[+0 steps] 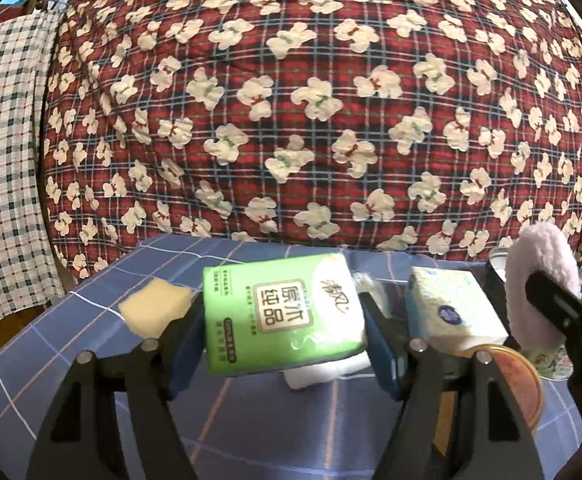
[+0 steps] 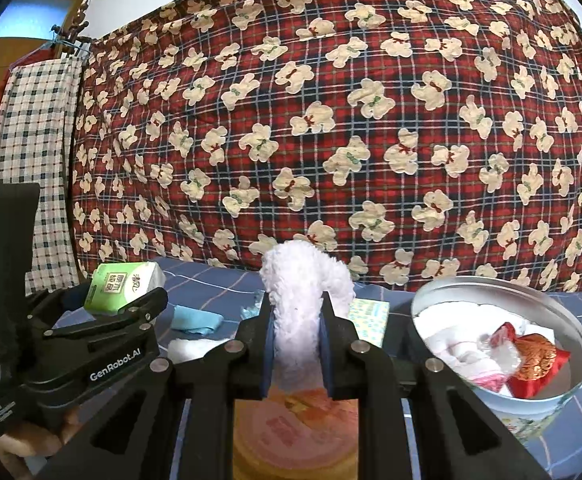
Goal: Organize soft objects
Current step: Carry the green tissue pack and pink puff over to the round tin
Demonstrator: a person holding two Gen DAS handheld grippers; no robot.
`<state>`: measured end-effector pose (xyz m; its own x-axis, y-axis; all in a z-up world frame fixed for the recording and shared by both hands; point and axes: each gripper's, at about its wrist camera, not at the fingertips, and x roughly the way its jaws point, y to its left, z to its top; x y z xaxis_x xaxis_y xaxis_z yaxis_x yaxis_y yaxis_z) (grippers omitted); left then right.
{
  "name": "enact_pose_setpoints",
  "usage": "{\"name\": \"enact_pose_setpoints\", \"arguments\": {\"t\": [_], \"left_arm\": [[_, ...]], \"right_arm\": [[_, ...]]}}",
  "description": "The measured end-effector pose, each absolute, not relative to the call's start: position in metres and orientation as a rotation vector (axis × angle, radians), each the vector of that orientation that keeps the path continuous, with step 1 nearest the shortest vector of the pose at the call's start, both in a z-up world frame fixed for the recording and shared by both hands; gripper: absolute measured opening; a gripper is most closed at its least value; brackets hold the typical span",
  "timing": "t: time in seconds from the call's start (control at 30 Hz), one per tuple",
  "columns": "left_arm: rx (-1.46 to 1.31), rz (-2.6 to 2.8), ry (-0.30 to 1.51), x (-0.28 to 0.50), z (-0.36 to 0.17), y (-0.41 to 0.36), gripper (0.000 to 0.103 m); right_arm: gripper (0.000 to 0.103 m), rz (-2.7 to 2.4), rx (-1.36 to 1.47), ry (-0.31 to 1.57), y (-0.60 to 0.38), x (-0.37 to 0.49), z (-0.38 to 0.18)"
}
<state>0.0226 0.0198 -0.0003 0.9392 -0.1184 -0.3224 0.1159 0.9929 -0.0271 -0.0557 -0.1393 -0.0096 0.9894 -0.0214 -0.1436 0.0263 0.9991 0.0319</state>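
My left tool (image 1: 281, 320) grips a green tissue pack (image 1: 281, 310) above the bench (image 1: 71, 340), left of the round tin (image 2: 563, 320). My right tool (image 2: 297, 332) pinches a fluffy white cloth (image 2: 303, 300) upright just left of that tin.

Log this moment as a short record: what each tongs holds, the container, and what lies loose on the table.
left tongs: shut on green tissue pack, lifted off the table
right tongs: shut on fluffy white cloth
container: round metal tin, open, already holding white and red soft items
loose on blue checked tablecloth: yellow sponge, white tissue pack
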Motion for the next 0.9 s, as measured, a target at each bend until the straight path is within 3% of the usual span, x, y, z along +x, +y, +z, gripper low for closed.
{"name": "enact_pose_setpoints", "arguments": {"t": [0.9], "left_arm": [[0.002, -0.244, 0.350, -0.014, 0.000, -0.069, 0.072]], "right_arm": [[0.021, -0.199, -0.024, 0.111, -0.233, -0.099, -0.017]]}}
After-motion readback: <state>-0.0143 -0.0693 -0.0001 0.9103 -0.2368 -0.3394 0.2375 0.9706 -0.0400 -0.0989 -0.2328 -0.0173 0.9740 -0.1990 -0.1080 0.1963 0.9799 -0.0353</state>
